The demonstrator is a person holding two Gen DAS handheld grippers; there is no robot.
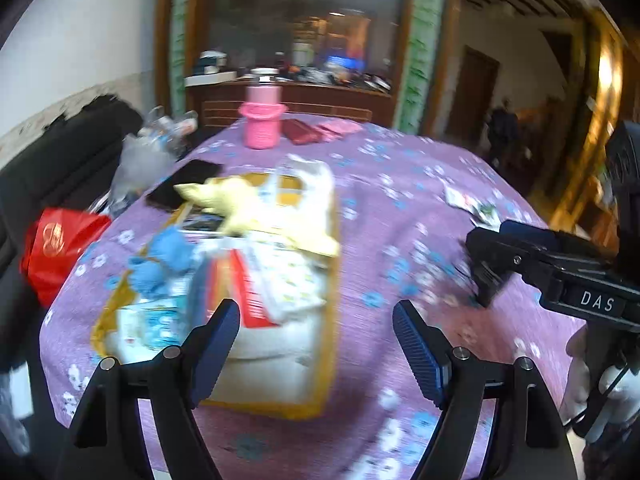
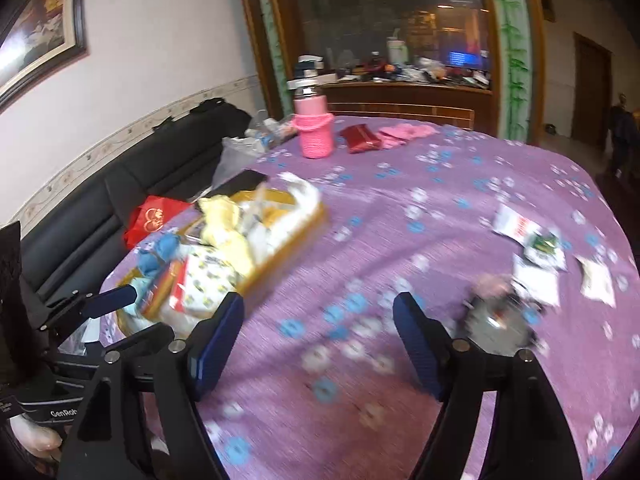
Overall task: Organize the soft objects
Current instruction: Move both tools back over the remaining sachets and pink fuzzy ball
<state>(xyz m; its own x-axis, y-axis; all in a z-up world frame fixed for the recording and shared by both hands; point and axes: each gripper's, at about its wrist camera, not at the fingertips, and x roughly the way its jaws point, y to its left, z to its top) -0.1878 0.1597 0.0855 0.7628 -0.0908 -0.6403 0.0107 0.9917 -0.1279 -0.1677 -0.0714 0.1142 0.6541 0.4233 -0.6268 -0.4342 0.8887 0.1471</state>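
On my left wrist feed the left tongs [image 1: 316, 344] stand apart with nothing between them, hanging over the near end of the yellow tray [image 1: 328, 364] on the purple flowered counter [image 1: 400, 208]; the right tongs [image 1: 486, 264] show at that feed's right edge, also spread and empty. The soft things sit heaped in the tray: one pale yellow cloth [image 1: 236, 200], one blue knitted piece [image 1: 164, 260], one white plastic bag [image 1: 312, 184] and several printed packs that blur keeps me from counting. My right wrist feed gives what the left lacks: the right tongs [image 2: 318, 344] spread over bare cloth, a blurred grey and pink object [image 2: 496, 316] just beside the right finger, which I can't identify, and about four scattered paper packets [image 2: 544, 248] further off. It also shows the framed picture [image 2: 40, 28] on the wall and more of the black sofa [image 2: 80, 224]. Both feeds share one pink bottle in a knitted cover [image 2: 312, 132], one dark red pouch [image 2: 360, 138], one pink cloth [image 2: 404, 132], one black phone [image 2: 240, 184] and one red bag [image 2: 154, 218].
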